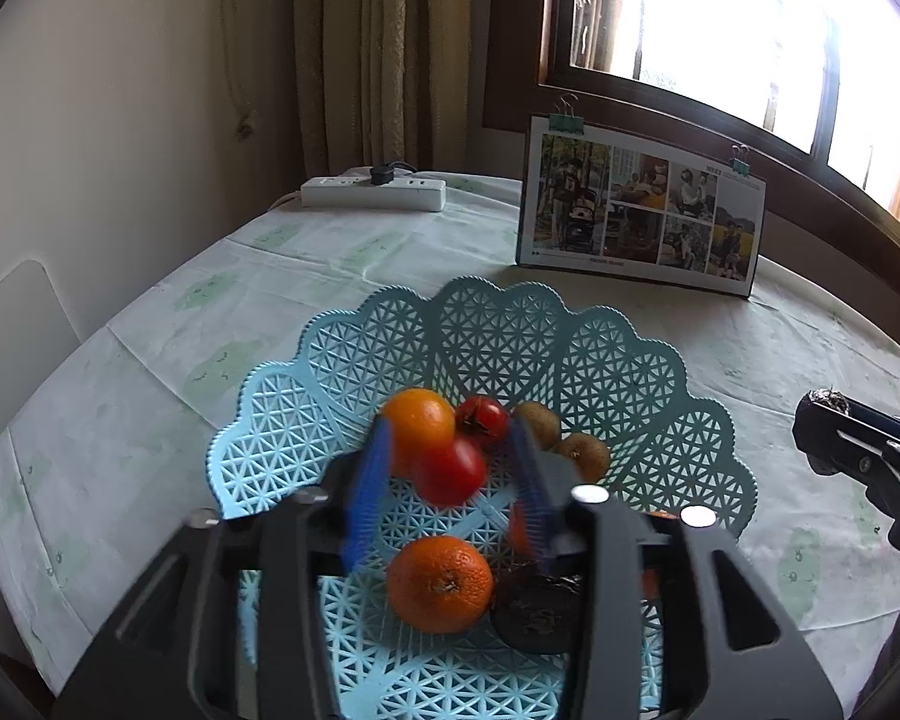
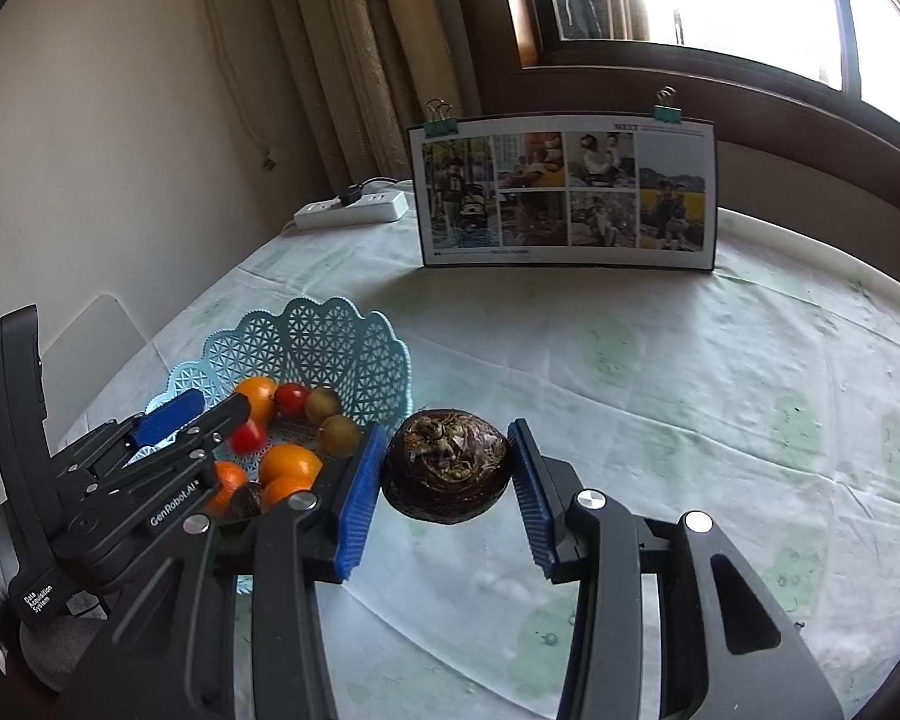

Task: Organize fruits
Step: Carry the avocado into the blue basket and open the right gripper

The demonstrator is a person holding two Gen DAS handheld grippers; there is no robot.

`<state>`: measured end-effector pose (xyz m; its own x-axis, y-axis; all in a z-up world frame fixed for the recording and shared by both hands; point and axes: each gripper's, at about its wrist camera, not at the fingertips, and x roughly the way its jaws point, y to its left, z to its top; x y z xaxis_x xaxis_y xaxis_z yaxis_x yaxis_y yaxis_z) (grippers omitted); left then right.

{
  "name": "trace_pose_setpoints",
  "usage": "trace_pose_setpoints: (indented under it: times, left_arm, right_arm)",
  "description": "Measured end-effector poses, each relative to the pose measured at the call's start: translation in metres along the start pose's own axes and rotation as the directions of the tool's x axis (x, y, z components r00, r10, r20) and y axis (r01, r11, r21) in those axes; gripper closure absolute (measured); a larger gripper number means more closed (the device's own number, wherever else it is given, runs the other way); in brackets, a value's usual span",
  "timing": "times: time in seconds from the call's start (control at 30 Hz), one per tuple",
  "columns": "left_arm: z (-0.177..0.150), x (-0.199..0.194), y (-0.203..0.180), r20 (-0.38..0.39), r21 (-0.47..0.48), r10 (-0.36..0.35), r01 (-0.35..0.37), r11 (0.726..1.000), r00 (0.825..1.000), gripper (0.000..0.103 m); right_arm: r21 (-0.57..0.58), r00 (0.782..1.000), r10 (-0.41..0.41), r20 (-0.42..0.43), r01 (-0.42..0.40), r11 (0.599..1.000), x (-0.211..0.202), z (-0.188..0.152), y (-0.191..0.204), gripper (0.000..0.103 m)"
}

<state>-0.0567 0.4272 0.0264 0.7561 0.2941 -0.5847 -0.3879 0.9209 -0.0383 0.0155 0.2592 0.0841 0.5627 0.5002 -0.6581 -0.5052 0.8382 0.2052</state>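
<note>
Round table (image 2: 660, 396) w/ pale green-print cloth, by wall, curtain, window. Photo board (image 2: 567, 192) upright at back; right half bare. Blue lattice basket (image 1: 510, 348) holds oranges, tomatoes, kiwis. Left gripper (image 1: 450, 480) open over it, empty. Right gripper (image 2: 447, 468) clamps dark round fruit (image 2: 447, 462) beside the basket.

A home dining corner: clothed table (image 2: 630, 372), curtains (image 1: 384, 48), family photo collage (image 2: 564, 192) (clipped upright), power strip (image 1: 373, 193).
</note>
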Motion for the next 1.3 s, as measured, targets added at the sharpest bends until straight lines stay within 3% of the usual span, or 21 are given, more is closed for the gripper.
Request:
trace_pose_setpoints:
  times: [0.27,0.4,0.67,0.7,0.73,0.8,0.97,1.07,1.17,1.23,1.3]
  left_arm:
    - [0.001,-0.007,0.007,0.024,-0.013,0.017,-0.016,1.000,1.000,0.034]
    - [0.000,-0.011,0.012,0.028,-0.028,0.028,-0.027,0.999,0.999,0.022]
    - [-0.003,-0.017,0.026,0.029,-0.063,0.060,-0.059,0.996,0.998,0.021]
    - [-0.003,-0.017,0.028,0.027,-0.067,0.063,-0.061,0.996,0.998,0.016]
    - [-0.003,-0.017,0.029,0.025,-0.070,0.065,-0.063,0.996,0.998,0.010]
    - [-0.004,-0.018,0.031,0.028,-0.076,0.068,-0.065,0.995,0.997,0.008]
    - [-0.004,-0.020,0.029,0.028,-0.064,0.059,-0.058,0.996,0.998,0.005]
    - [-0.006,-0.022,0.025,0.031,-0.036,0.073,-0.072,0.997,0.997,0.004]
    - [-0.009,-0.026,0.023,0.041,-0.017,0.087,-0.086,0.996,0.995,0.004]
    - [-0.011,-0.030,0.024,0.046,-0.013,0.096,-0.096,0.995,0.994,0.004]
    - [-0.012,-0.033,0.025,0.050,-0.015,0.103,-0.103,0.995,0.993,0.004]
  right_arm:
    - [-0.021,1.000,0.030,-0.007,-0.030,0.999,0.011,0.005,0.014,0.061]
    - [-0.036,0.999,0.043,-0.017,-0.044,0.998,0.021,0.007,0.023,0.061]
    - [-0.066,0.997,0.066,-0.049,-0.069,0.995,0.039,0.007,0.040,0.060]
    - [-0.067,0.996,0.070,-0.055,-0.073,0.995,0.041,0.007,0.041,0.059]
    - [-0.064,0.995,0.080,-0.053,-0.083,0.995,0.041,0.006,0.041,0.052]
    - [-0.058,0.996,0.086,-0.036,-0.088,0.994,0.037,0.005,0.041,0.042]
    - [-0.056,0.997,0.069,-0.035,-0.071,0.996,0.027,-0.001,0.035,0.041]
    - [-0.066,0.997,0.060,-0.038,-0.063,0.996,0.019,-0.008,0.031,0.035]
    - [-0.123,0.999,0.030,-0.018,-0.032,0.992,0.010,-0.017,0.033,0.024]
    - [-0.165,1.000,0.024,-0.007,-0.025,0.986,0.005,-0.022,0.036,0.011]
    - [-0.187,0.999,0.036,0.002,-0.035,0.982,0.001,-0.027,0.039,0.010]
